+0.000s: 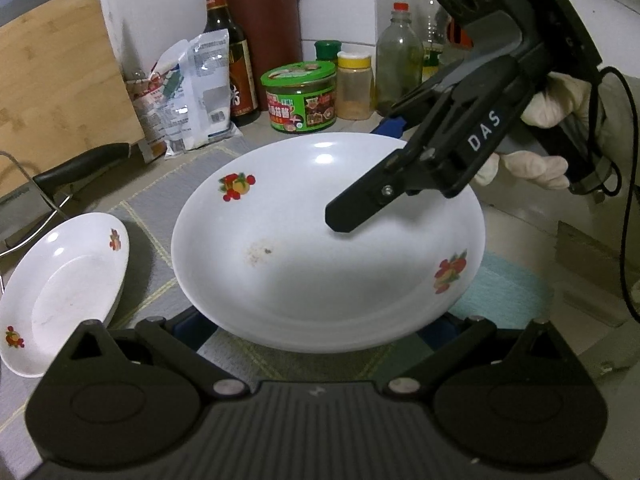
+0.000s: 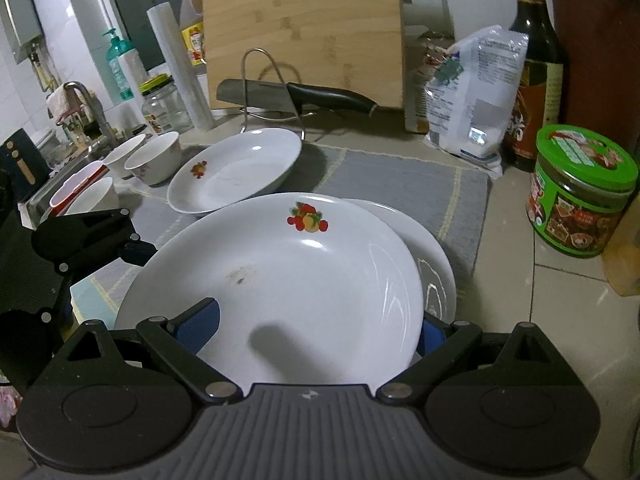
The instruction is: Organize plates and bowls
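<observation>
- A white top plate (image 1: 320, 248) with fruit decals and a brown smear near its middle was seen in both views, lying tilted over the grey mat (image 1: 180, 192) on the worktop (image 2: 520, 320).
- Only in the right wrist view was a lower plate (image 2: 434, 264) shown, peeping out from under the top plate on the right side, with the top plate resting on it.
- A third plate (image 2: 236, 168) was seen apart on the mat, beside a wire rack (image 2: 272, 80) carrying a black-handled cleaver (image 2: 304, 94).
- Three plates were counted in the right wrist view, but only two in the left.
- Four bowls (image 2: 154, 158) were found only in the right wrist view, grouped near the sink; one was rimmed in red.
- Only in the left wrist view were a gloved hand (image 1: 556, 100) on the right handle and a yellow-lidded spice jar (image 1: 354, 84) shown.
- One bamboo cutting board (image 2: 304, 28), one green tin (image 2: 582, 192) and one dark sauce bottle (image 2: 534, 80) were seen in both views.
- The right tongs (image 2: 316, 332) were spread apart, astride the top plate's rim, with one finger above the dish and one below.
- The left tongs (image 1: 316, 332) were likewise spread wide, with their blue pads partly hidden under the opposite rim.
</observation>
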{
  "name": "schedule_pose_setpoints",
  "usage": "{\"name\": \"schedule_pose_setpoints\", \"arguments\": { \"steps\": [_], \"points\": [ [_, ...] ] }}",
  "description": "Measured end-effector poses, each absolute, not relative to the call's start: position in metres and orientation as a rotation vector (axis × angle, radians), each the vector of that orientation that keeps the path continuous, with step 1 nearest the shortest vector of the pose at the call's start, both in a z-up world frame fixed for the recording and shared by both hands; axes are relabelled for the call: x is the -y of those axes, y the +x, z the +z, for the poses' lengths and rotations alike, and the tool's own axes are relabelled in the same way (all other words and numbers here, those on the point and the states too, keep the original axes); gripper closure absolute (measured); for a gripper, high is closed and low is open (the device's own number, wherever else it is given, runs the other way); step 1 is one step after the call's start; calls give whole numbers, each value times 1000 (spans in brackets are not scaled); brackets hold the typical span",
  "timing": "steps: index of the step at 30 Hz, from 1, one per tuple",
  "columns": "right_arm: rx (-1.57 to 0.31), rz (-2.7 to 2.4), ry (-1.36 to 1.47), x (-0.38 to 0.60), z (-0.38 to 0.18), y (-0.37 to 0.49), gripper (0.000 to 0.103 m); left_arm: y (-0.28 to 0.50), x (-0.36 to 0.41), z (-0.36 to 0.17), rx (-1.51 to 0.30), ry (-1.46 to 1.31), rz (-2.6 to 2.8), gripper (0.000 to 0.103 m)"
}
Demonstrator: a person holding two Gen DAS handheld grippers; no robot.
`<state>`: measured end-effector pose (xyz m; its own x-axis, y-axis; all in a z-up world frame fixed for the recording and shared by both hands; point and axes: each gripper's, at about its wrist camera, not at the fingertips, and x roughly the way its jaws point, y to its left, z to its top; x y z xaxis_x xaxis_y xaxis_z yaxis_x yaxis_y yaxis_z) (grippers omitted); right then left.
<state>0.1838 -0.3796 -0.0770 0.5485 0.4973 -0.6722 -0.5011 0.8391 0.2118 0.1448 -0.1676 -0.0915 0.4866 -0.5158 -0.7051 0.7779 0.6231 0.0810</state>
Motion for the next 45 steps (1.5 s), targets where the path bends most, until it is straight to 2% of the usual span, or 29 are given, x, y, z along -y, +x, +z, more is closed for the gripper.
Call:
{"name": "schedule_pose_setpoints", "arguments": {
  "steps": [45],
  "points": [
    [-873,484,22,382,-74,192,3,174,174,-96,-805,434,-791,1]
  ]
}}
